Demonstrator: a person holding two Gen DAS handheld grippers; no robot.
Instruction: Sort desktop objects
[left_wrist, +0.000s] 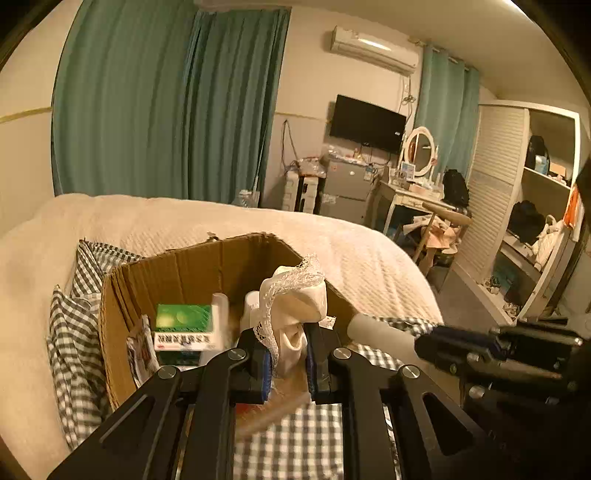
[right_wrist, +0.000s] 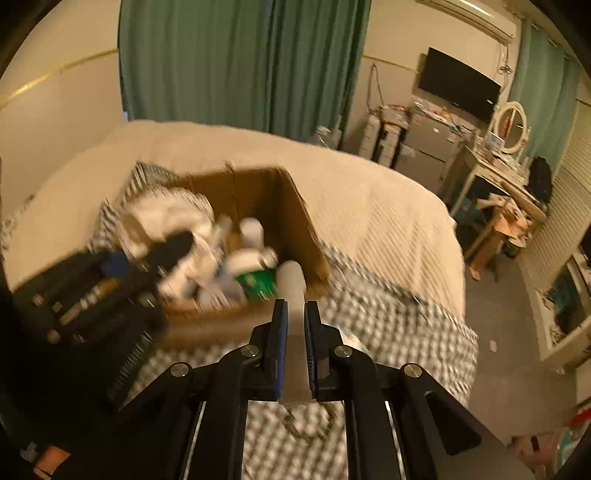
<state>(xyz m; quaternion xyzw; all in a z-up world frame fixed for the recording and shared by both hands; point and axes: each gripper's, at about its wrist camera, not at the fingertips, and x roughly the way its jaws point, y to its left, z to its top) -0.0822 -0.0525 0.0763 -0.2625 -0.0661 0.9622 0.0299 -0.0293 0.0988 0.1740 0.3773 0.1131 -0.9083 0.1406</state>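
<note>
Left claw (left_wrist: 287, 363) is clamped on a cream lace-trimmed cloth (left_wrist: 295, 295), held just above the cardboard box (left_wrist: 192, 269) on the bed. Right claw (right_wrist: 295, 332) is closed on a white tube (right_wrist: 293, 291) – its tip near the box's rt edge. Inside the box: green-and-white carton (left_wrist: 183, 328), white bottles (right_wrist: 251, 240), other bits too blurred to tell. Box sits on checked fabric (left_wrist: 74, 332).

Right gripper (right_wrist: 294, 332) clamped on a pale, whitish tube (right_wrist: 293, 295), tube end pointing toward the cardboard box (right_wrist: 295, 214). Box sits on checked cloth (right_wrist: 388, 325) over a cream bedspread (right_wrist: 369, 206). Inside: white bottles (right_wrist: 251, 229), green packet (right_wrist: 258, 282). Left gripper (right_wrist: 162, 254), blurred, over the box's left side, holding something white.
</note>
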